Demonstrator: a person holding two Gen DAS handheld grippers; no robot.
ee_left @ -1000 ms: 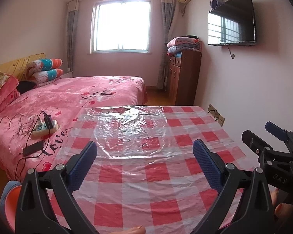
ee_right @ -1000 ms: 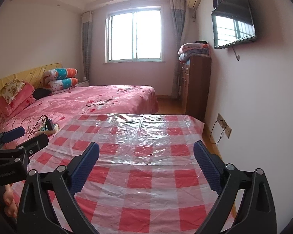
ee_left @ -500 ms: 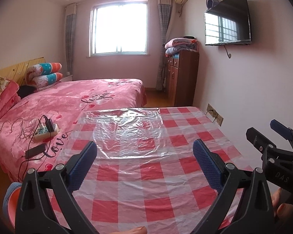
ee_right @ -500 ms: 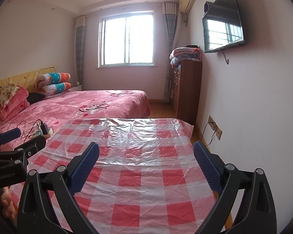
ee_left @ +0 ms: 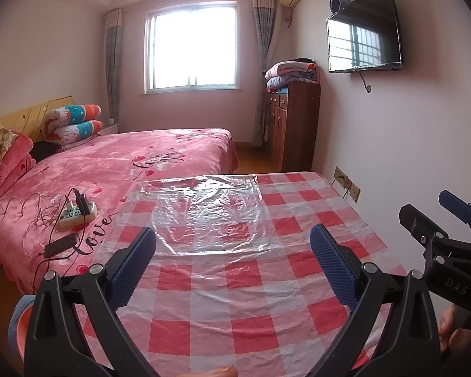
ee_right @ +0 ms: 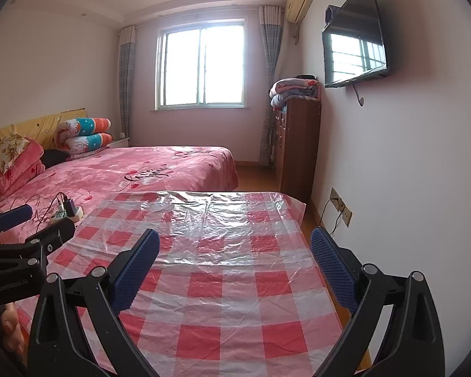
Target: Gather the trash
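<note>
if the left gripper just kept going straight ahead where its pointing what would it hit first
Probably the clear plastic sheet lying on the checked tablecloth. The left gripper is open and holds nothing, and nothing stands between its fingers and the sheet. How steeply it tilts down is unclear, so it might touch bare cloth first.

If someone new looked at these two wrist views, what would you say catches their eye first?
Probably the red-and-white checked tablecloth filling the foreground, with a clear plastic sheet lying flat on its far half. Both the left gripper and the right gripper hang wide open over it, holding nothing. Beyond lies the pink bed under a bright window, with a dark TV on the right wall.
</note>
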